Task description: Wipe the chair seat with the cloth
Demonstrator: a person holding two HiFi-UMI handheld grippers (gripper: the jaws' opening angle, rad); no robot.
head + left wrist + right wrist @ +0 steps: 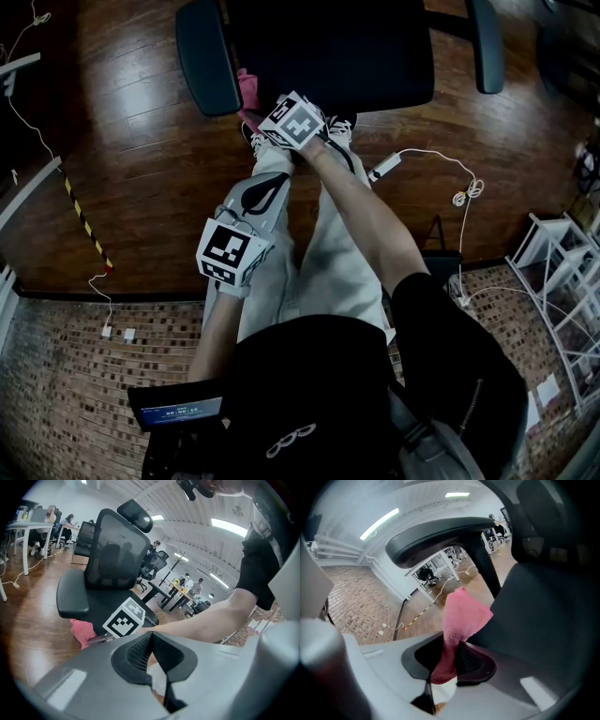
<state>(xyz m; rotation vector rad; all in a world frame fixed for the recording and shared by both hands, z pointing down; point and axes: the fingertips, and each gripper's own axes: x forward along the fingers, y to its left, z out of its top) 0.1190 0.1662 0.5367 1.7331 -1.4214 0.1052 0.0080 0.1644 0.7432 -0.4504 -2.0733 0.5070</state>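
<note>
My right tool (450,660) is clamped on the pink cloth (464,613). The jaws pinch its lower end, and the rest stands out past the tips as a loose bunch along the tool's own line. My left tool (151,638) has its jaws pressed together with nothing between them. In the head view it hangs back over my thigh, well apart from the chair, so the right hand is by far the nearer one.

Going outward from the right tool, the cloth's free end sits at the front corner of the chair seat (328,56), close under the armrest on my left (206,56). In the left gripper view the bunch seems to lie beside the seat edge and over the wooden floor (141,169) rather than on the cushion, though I can't tell whether it brushes the edge. The seat itself lies to the right of the tool and further ahead — a broad dark surface running across between the two armrests toward the mesh backrest (117,550).

I judge that the wiping has not yet begun. The next move calls for the cloth to go up onto the cushion and sweep rightward across it, with the tool tilted so that the cloth — not the jaw tips — meets the seat.
</note>
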